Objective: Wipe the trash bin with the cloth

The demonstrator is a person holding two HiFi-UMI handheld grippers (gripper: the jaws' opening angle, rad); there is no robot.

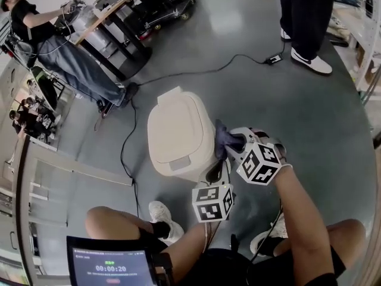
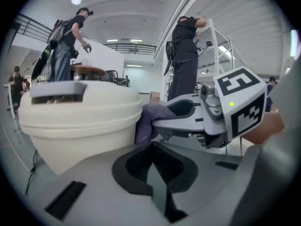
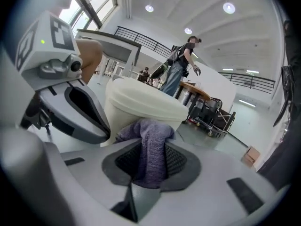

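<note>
A cream trash bin [image 1: 178,133] with a shut lid stands on the grey floor in front of my knees. My right gripper [image 1: 231,143] is shut on a purple-grey cloth [image 1: 225,137] and holds it against the bin's right side, just below the lid rim. The right gripper view shows the cloth [image 3: 150,149] bunched between the pads, with the bin [image 3: 141,109] right behind it. My left gripper [image 1: 215,173] is shut on nothing, low beside the bin's right front. From the left gripper view, the bin [image 2: 75,117] fills the left, the cloth [image 2: 150,119] touches it, and the right gripper [image 2: 188,117] reaches in from the right.
A black cable [image 1: 196,73] runs over the floor behind the bin. A person [image 1: 65,46] sits at the upper left by a table and carts [image 1: 161,5]. Another person [image 1: 306,16] stands at the upper right. A timer screen [image 1: 110,264] is by my left knee.
</note>
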